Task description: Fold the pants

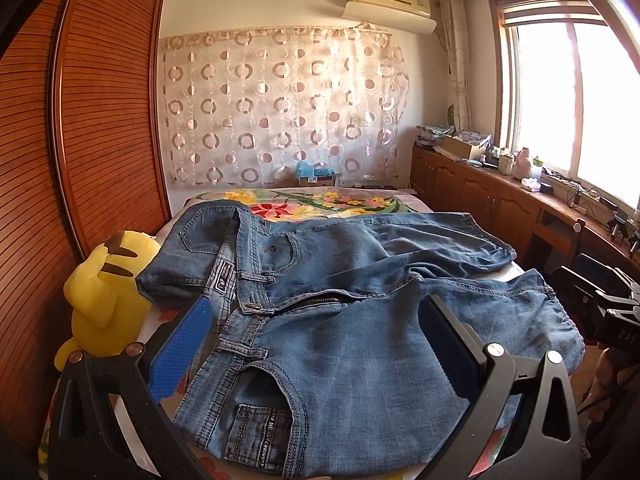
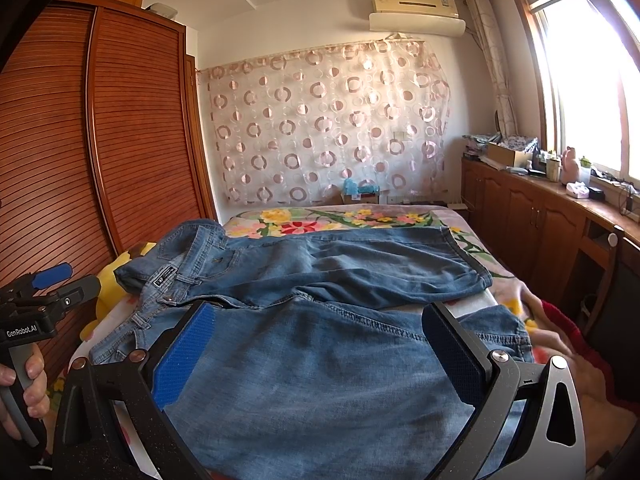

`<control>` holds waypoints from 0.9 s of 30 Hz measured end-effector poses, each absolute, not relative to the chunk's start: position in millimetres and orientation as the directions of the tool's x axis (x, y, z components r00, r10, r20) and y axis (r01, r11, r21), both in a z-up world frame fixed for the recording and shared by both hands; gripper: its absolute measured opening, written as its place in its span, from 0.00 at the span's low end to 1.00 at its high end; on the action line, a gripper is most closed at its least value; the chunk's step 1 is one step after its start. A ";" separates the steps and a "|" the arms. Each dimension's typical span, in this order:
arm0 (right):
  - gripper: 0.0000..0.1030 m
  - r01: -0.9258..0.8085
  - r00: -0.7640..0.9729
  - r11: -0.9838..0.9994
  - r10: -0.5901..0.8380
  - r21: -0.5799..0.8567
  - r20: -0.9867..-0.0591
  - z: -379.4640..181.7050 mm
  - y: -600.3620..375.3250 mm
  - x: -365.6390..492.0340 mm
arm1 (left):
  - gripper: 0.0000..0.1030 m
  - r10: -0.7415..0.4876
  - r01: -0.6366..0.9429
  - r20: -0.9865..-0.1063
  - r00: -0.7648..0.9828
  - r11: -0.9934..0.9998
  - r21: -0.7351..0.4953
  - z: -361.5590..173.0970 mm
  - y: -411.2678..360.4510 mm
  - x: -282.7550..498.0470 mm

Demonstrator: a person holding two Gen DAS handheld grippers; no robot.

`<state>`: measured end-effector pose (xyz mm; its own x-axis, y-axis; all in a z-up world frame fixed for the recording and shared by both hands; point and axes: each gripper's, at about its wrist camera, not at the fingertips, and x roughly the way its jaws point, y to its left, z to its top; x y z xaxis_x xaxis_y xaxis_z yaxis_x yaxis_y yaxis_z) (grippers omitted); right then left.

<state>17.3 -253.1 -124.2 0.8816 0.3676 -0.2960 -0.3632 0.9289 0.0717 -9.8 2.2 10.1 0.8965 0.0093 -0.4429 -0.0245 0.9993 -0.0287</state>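
Far left there's a yellow plush toy (image 1: 102,292) squeezed between the wardrobe (image 1: 104,120) and the jeans (image 1: 320,320). The jeans lie spread across the floral bedspread (image 2: 360,218), waistband left, legs running right. My left claw (image 1: 316,320) hangs wide open over the waistband, and my right claw (image 2: 320,328) is just as wide over the near leg, gripping nothing.

Jeans (image 1: 340,300) lie spread on the bed (image 1: 320,200), waist to the left, legs running right, one leg behind the other. A plush (image 1: 100,292) sits left of the waist, against the wardrobe (image 1: 100,120). A counter (image 1: 500,184) runs along the right, under the window (image 1: 560,92)
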 end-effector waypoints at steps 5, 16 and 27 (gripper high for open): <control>1.00 -0.363 0.882 0.929 0.368 0.072 -0.295 -124.1 -252.7 16.6 | 1.00 0.010 -0.025 -0.442 0.897 0.999 -0.027 10.2 1.9 -9.9; 1.00 -0.364 0.881 0.928 0.369 0.073 -0.295 -124.1 -252.7 16.2 | 1.00 0.010 -0.025 -0.441 0.898 0.999 -0.027 10.6 1.5 -10.3; 1.00 -0.366 0.881 0.928 0.371 0.074 -0.295 -124.4 -252.6 16.5 | 1.00 0.011 -0.025 -0.438 0.899 0.999 -0.026 10.3 1.8 -11.5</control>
